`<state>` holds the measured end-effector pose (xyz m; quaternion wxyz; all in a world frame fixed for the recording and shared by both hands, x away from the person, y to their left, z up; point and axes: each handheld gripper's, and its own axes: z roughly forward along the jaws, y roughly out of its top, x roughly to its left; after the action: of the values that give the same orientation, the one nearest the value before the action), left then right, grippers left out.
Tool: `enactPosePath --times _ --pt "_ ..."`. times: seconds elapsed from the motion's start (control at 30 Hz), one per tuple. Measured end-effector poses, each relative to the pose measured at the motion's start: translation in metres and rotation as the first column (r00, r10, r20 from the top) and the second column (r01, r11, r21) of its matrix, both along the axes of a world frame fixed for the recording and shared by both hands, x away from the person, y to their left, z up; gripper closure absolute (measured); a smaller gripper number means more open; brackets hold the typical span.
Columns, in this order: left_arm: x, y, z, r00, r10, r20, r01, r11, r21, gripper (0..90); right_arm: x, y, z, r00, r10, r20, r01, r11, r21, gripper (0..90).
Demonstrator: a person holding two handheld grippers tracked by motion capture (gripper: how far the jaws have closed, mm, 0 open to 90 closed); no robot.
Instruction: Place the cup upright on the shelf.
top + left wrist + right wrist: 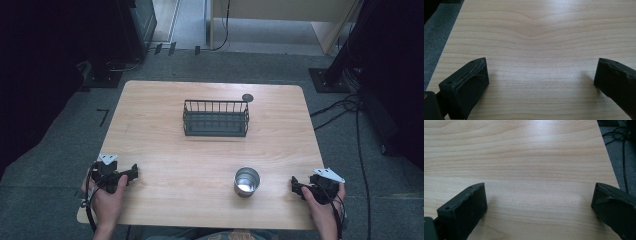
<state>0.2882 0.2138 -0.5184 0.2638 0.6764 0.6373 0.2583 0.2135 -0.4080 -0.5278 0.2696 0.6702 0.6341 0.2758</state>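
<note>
A shiny metal cup stands upright near the front of the wooden table, right of centre. A dark wire basket sits empty at the table's middle back. My left gripper rests at the front left corner, held by a hand, jaws open on bare wood. At the front right edge my right gripper lies a short way right of the cup, open, with nothing between its jaws.
A small dark round disc lies just behind the basket's right end. Cables trail over the grey floor right of the table. Dark equipment stands sit beyond the far left corner.
</note>
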Motion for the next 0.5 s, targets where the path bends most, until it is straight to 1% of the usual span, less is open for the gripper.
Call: enactPosePath --times 0.4,0.5 --pt "0.0 0.0 0.0 1.0 0.0 0.0 0.0 1.0 0.0 0.0 0.0001 -0.0002 0.0 1.0 -0.002 -0.002 0.002 1.0 -0.001 0.0" --pt "0.0 0.0 0.0 1.0 0.0 0.0 0.0 1.0 0.0 0.0 0.0001 0.0015 0.0001 0.9998 -0.021 -0.001 0.021 1.0 0.002 0.0"
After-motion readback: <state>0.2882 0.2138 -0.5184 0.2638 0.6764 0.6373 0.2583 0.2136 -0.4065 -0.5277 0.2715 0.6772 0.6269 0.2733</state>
